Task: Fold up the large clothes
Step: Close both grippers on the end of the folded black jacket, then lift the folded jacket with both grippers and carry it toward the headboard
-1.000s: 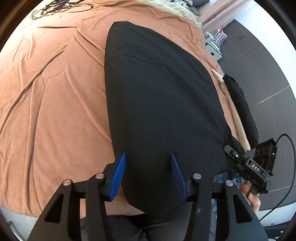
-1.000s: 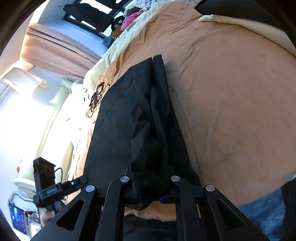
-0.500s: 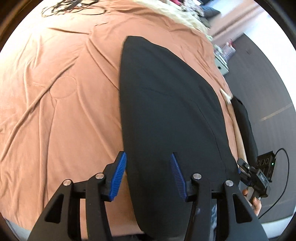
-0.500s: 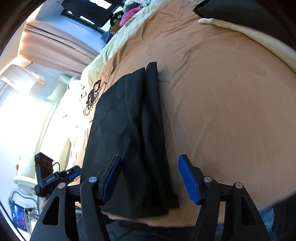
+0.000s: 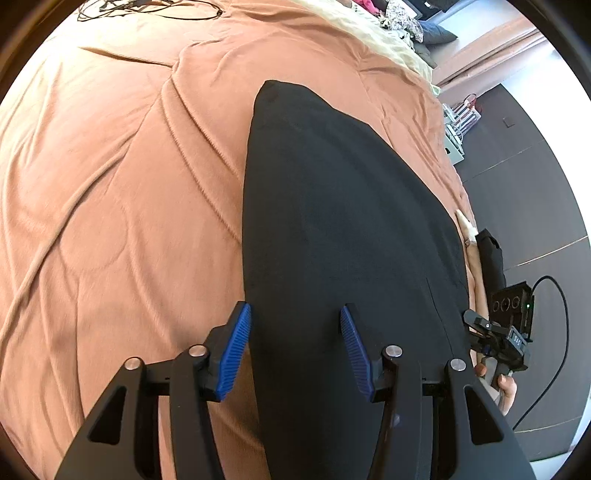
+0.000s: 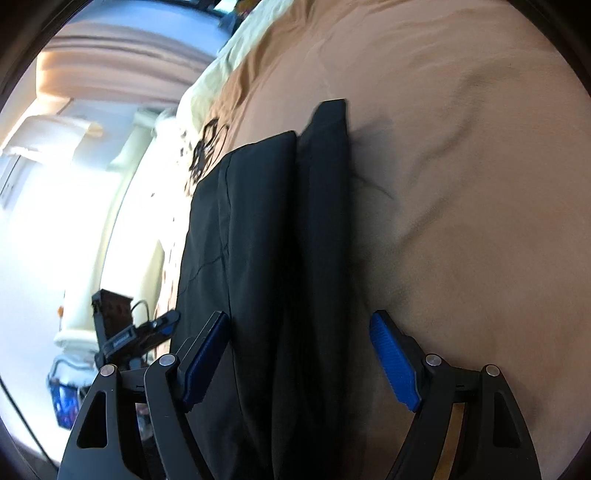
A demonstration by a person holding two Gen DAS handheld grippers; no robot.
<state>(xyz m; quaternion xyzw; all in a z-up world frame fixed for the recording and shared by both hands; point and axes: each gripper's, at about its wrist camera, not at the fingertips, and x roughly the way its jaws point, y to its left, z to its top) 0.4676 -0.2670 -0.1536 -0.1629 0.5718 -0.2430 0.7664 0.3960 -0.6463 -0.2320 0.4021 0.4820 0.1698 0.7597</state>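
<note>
My left tongs (image 5: 295,350) spread, gripping nothing, above black garment (image 5: 343,221) lying flat on bed (image 5: 122,184) (folded lengthwise). My right tongs (image 6: 299,362) opening over it, pads clear.

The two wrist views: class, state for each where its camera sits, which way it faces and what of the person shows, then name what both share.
Left wrist view: sits on the left tool, looks down along its blue pads over the long black folded garment on the rust-brown bedspread; the right tool and a hand show at right.
Right wrist view: sits on the right tool, whose pads are opening over the same garment; the left tool shows at left.
Shared: garment, bedspread, tangled black cable.
</note>
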